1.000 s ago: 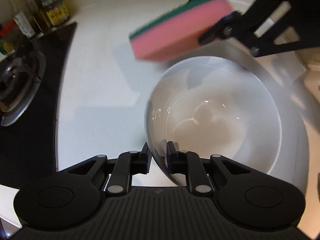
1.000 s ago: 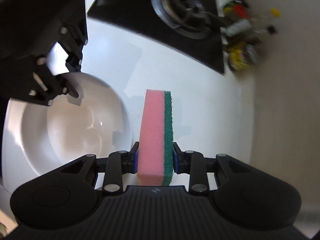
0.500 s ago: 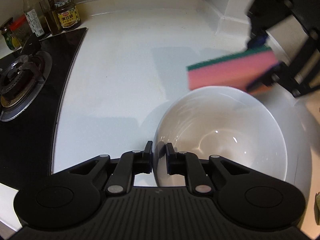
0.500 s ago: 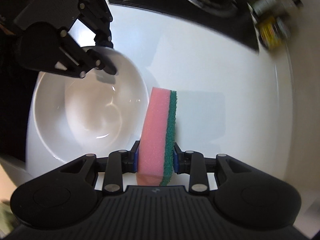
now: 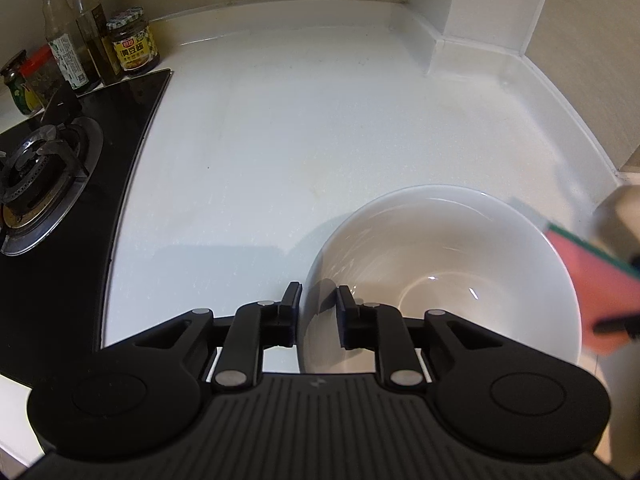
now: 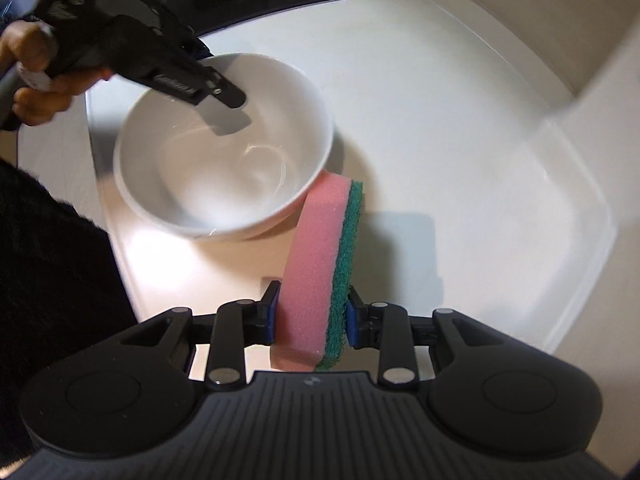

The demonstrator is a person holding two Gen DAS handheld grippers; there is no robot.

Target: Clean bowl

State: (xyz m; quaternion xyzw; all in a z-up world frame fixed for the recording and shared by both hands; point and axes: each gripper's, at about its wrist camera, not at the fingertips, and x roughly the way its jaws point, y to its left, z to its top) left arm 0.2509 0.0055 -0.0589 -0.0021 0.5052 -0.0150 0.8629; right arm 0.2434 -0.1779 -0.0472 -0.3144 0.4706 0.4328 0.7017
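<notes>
From the left wrist camera I see my left gripper (image 5: 318, 316) straddling the near rim of the white bowl (image 5: 440, 276), one finger outside the wall and one inside. The jaws are opening: there is a clear gap on each side of the rim, so the pads are not pressing on it. The bowl sits upright on the white counter (image 5: 300, 128), low and right in this view, with the stove (image 5: 40, 172) well off to the left and a few bottles and jars (image 5: 132, 46) at the back wall. At the far right edge a blurred pink and green sponge (image 5: 596, 288) hangs just beside the bowl's far rim.

From the right wrist camera my right gripper (image 6: 310, 316) is clamped on that sponge (image 6: 320, 264), pink foam to the left, green scouring face to the right, its long axis running straight out along the fingers. The bowl (image 6: 224, 148) lies up and to the left of the sponge tip, which appears to touch, or nearly touch, the outside of the rim. The left gripper (image 6: 224, 98) reaches over the bowl's far side, held by a hand (image 6: 36, 76).

My judgement: the sponge hand is the nearer one for any further wiping, which would need a swing left over the rim, pink face leading. With the left jaws letting go, the bowl could slide if pushed.
</notes>
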